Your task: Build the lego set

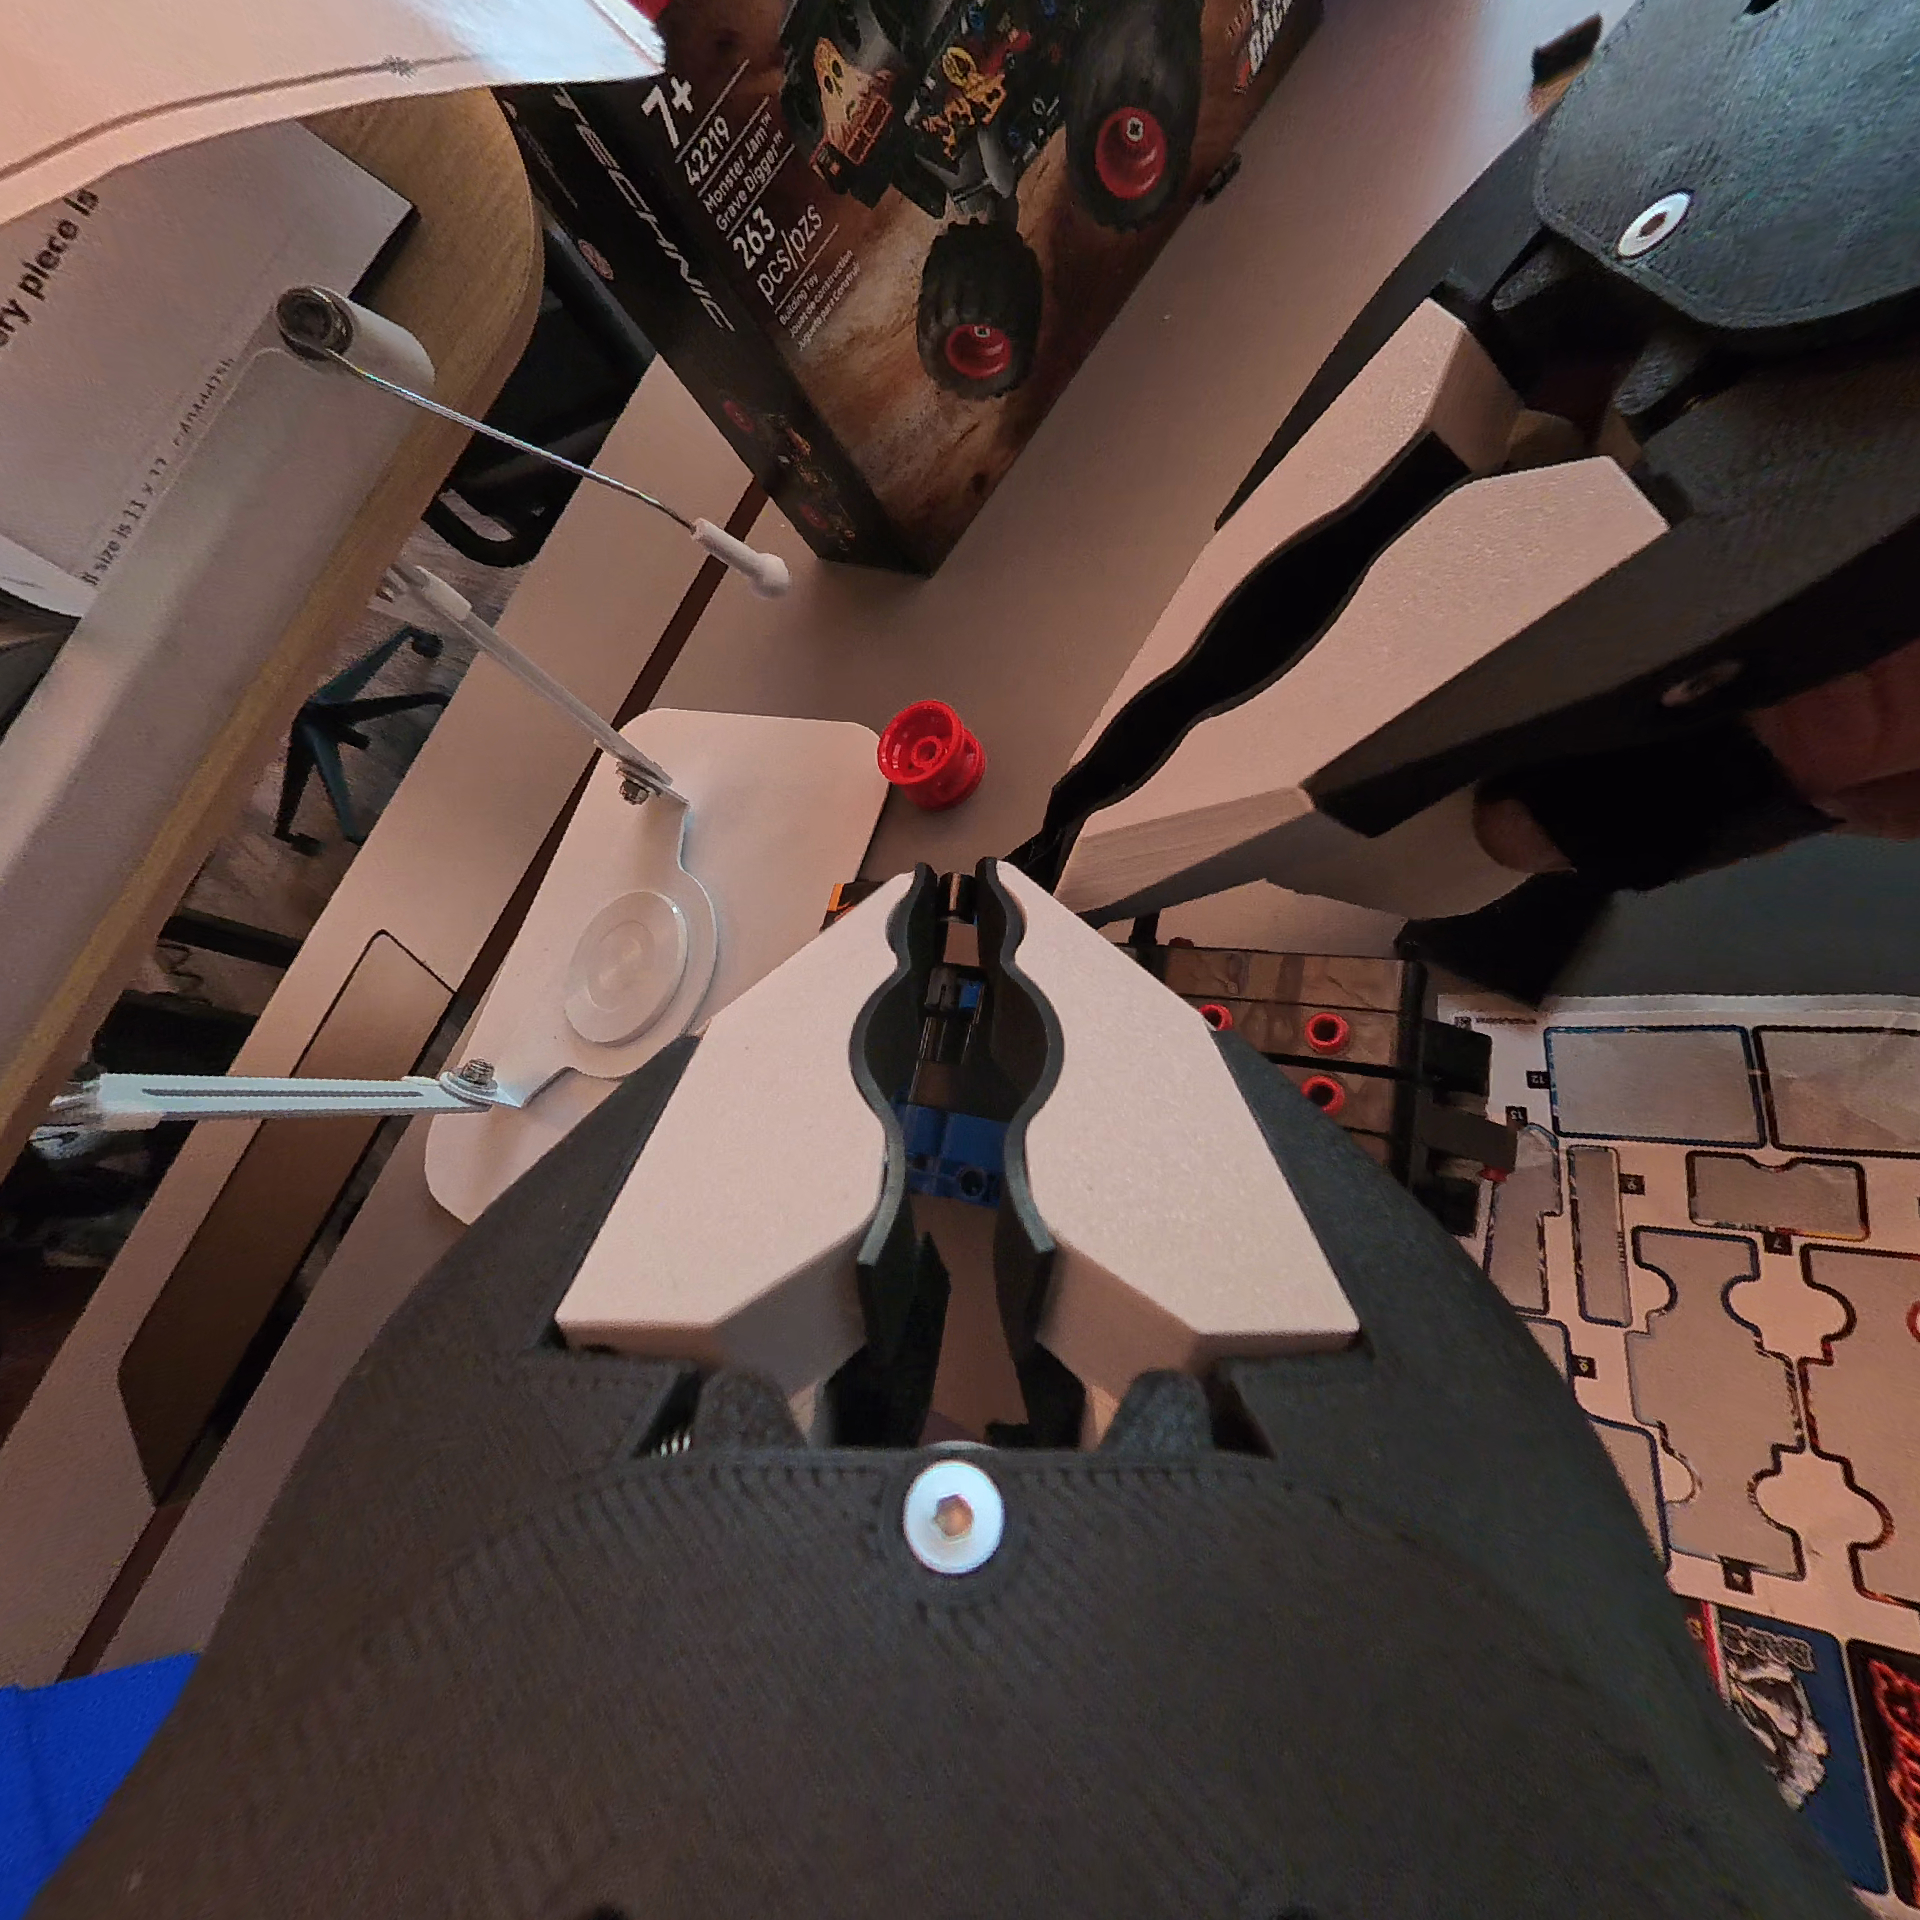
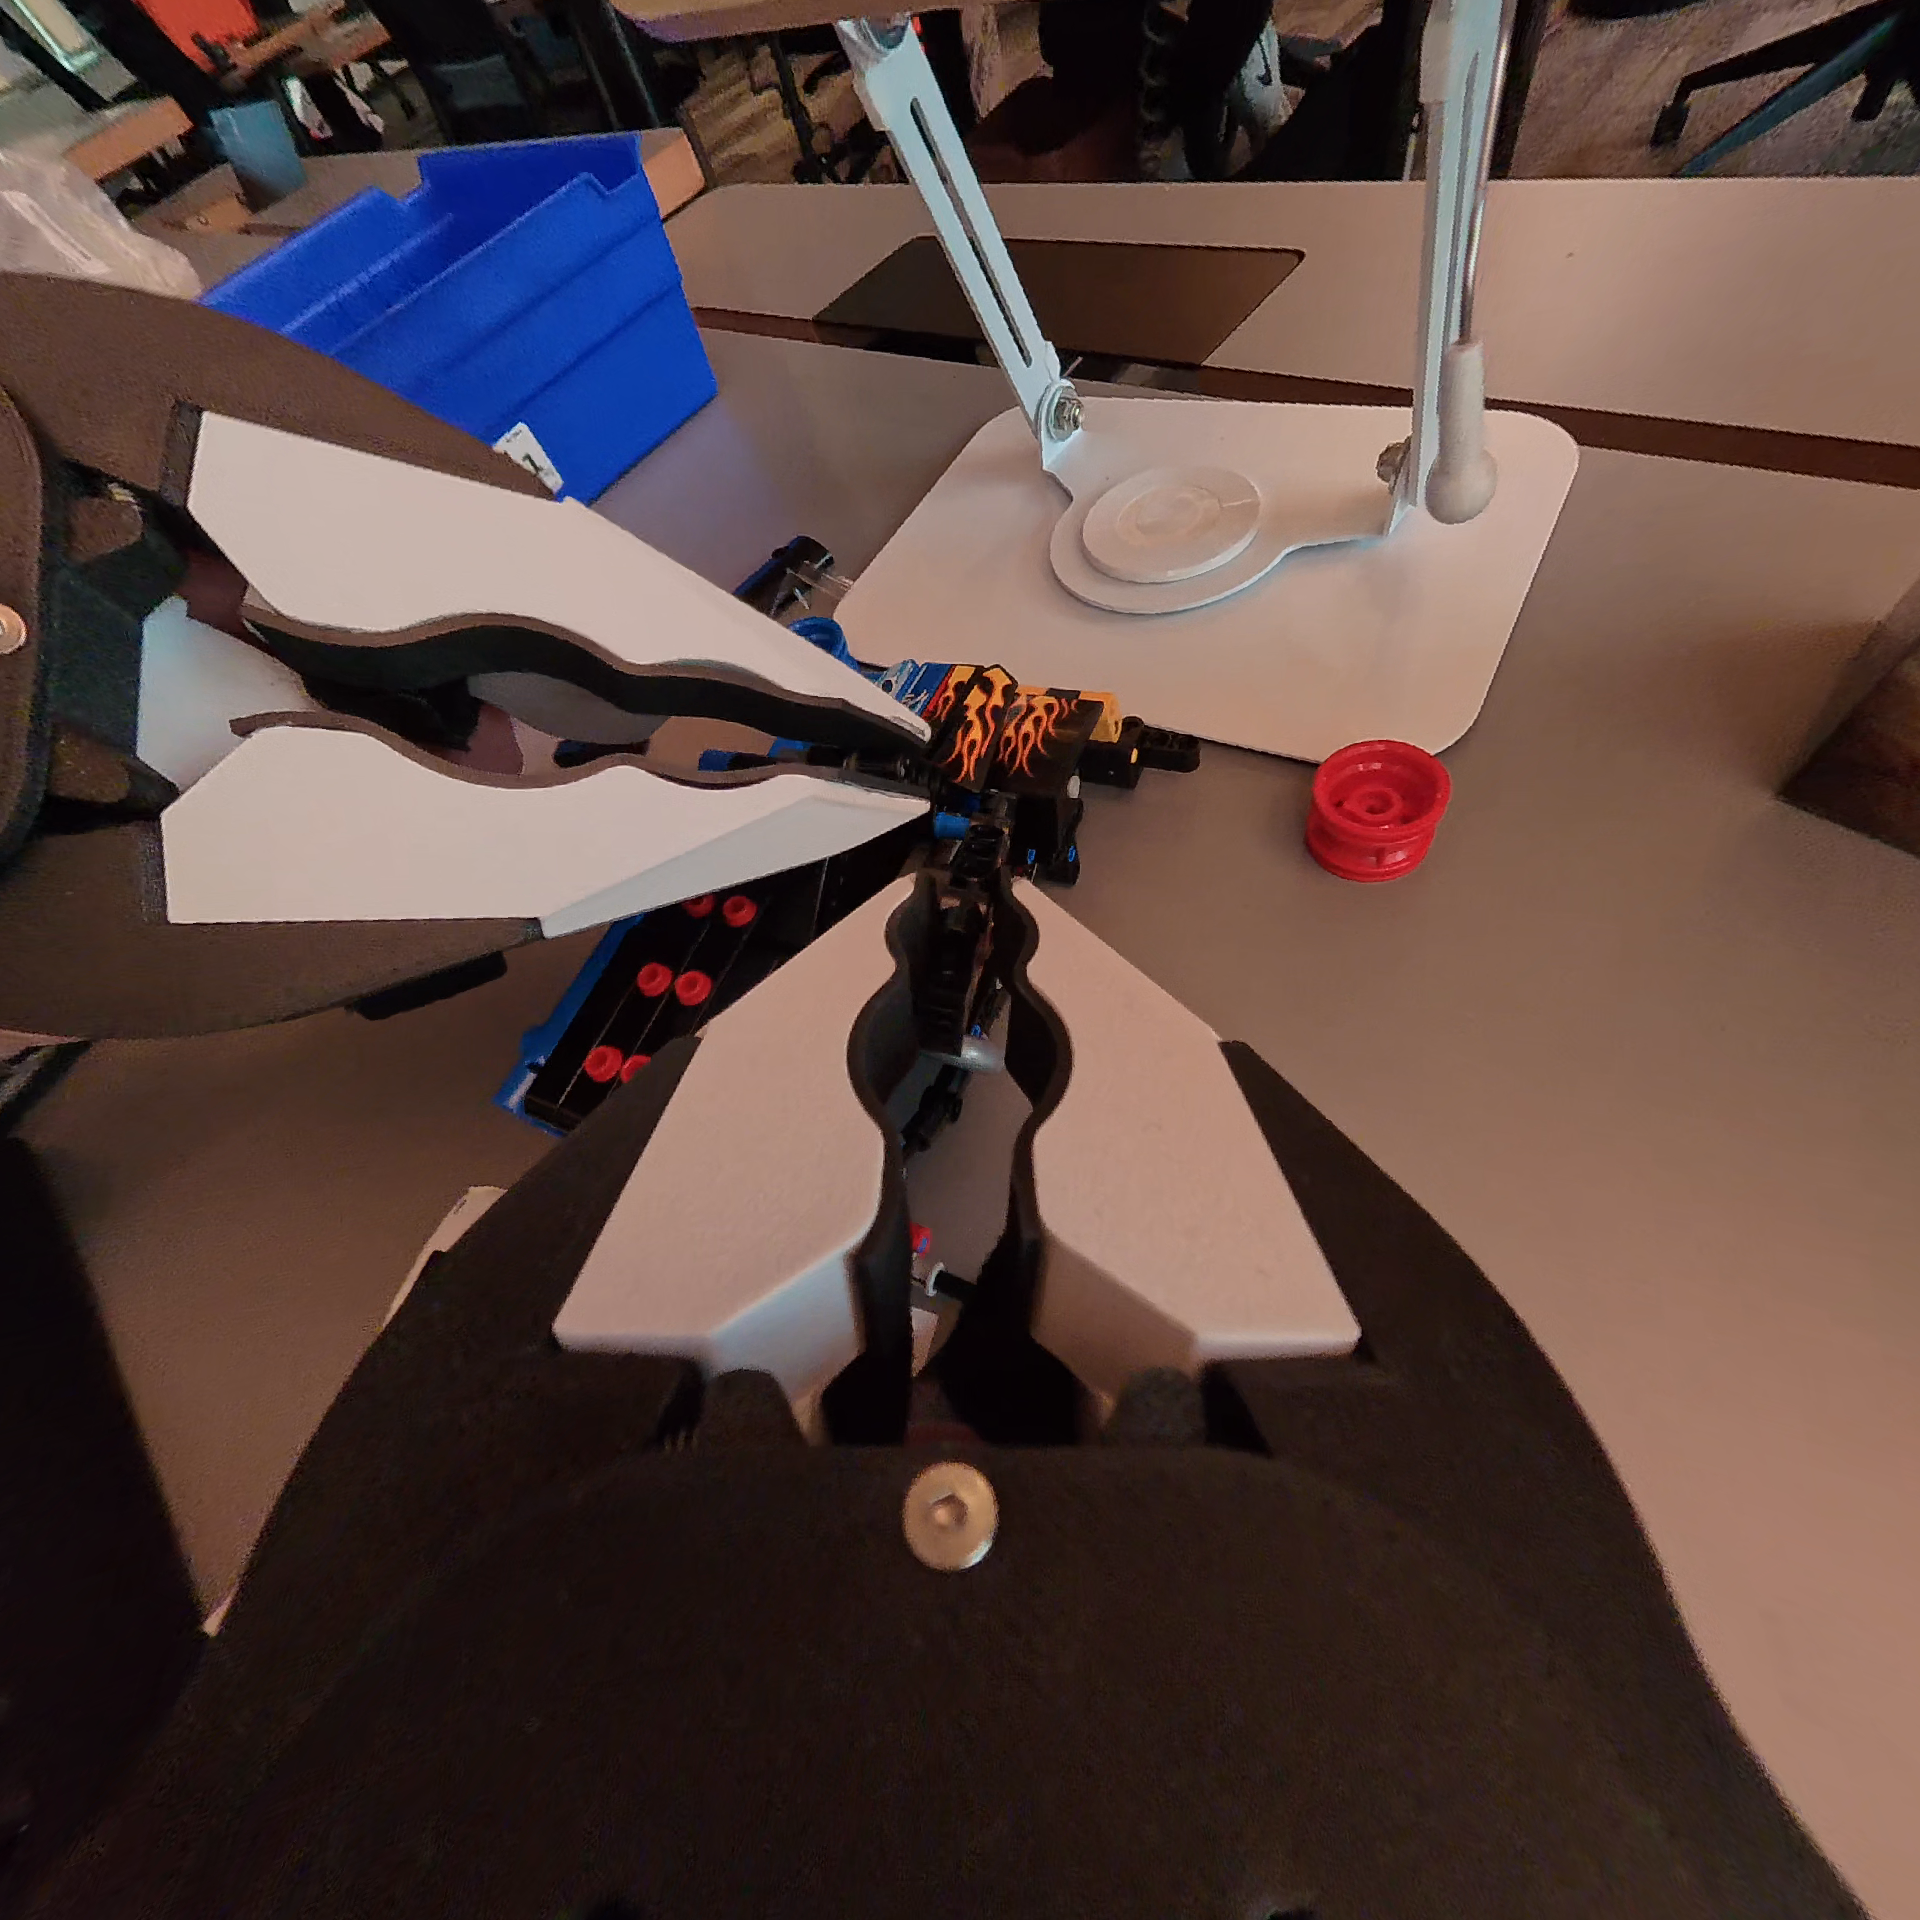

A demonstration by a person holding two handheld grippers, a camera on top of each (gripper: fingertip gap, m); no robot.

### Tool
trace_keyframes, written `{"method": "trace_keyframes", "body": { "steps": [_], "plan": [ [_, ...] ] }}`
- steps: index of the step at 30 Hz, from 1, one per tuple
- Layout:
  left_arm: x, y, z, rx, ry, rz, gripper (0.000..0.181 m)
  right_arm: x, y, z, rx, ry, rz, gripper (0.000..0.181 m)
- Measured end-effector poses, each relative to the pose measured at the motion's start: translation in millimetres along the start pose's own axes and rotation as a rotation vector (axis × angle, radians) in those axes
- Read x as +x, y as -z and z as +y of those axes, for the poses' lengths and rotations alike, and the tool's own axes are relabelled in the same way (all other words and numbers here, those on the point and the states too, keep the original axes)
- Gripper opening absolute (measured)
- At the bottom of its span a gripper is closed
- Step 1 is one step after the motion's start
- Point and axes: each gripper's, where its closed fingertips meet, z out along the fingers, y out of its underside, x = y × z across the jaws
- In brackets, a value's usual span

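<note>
The partly built lego model (image 2: pixel 1023 743), a black and blue Technic frame with flame-patterned panels on top, is sitting just above the grey table (image 2: pixel 1558 1039), held between the 2 grippers. The right gripper (image 2: pixel 961 894) is reaching in from below in its own view, its fingers drawn close together and clamping a black piece at the model's near end. The left gripper (image 2: pixel 920 774) is coming in from the left in that view, its 2 white fingers (image 2: pixel 499 831) nearly meeting at the tips and pinching the model's side just beside the flame panels. In the left wrist view, the left gripper (image 1: pixel 956 899) is showing blue and black pieces of the model (image 1: pixel 951 1132) caught between its dark pads. A red wheel hub (image 2: pixel 1377 810) is lying on the table to the right of the model, close to the edge of a white stand base (image 2: pixel 1351 644) carrying 2 slotted arms. A blue bin (image 2: pixel 499 301) is standing behind the left gripper. The lego set box (image 1: pixel 883 260) is standing on the table beyond the hub, and a sticker sheet (image 1: pixel 1714 1299) is lying flat on the table beside the left gripper.
</note>
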Motion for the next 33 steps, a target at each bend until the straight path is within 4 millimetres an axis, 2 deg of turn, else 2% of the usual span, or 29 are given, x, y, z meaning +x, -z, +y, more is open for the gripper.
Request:
{"method": "trace_keyframes", "body": {
  "steps": [5, 14, 27, 31, 33],
  "plan": [
    [0.2, 0.1, -0.5, 0.020, 0.014, 0.007, 0.007, 3.7, 2.2, -0.7, 0.005, -0.030, -0.039, 0.007],
    [1.4, 0.2, -2.4, 0.046, 0.026, 0.009, 0.006, 7.2, 5.5, -2.9, -0.021, 0.043, -0.091, 0.005],
    [1.5, 2.4, -2.6, 0.069, 0.036, -0.013, 0.006, -3.1, 4.4, -0.1, -0.046, 0.252, 0.095, 0.007],
    [1.2, 3.0, -2.9, 0.082, 0.040, -0.024, 0.006, -4.9, 4.8, -0.1, -0.041, 0.191, 0.090, 0.008],
    [1.0, 3.0, -3.1, 0.085, 0.038, -0.029, 0.006, -5.0, 4.8, -0.1, -0.033, 0.104, 0.062, 0.009]
  ]
}}
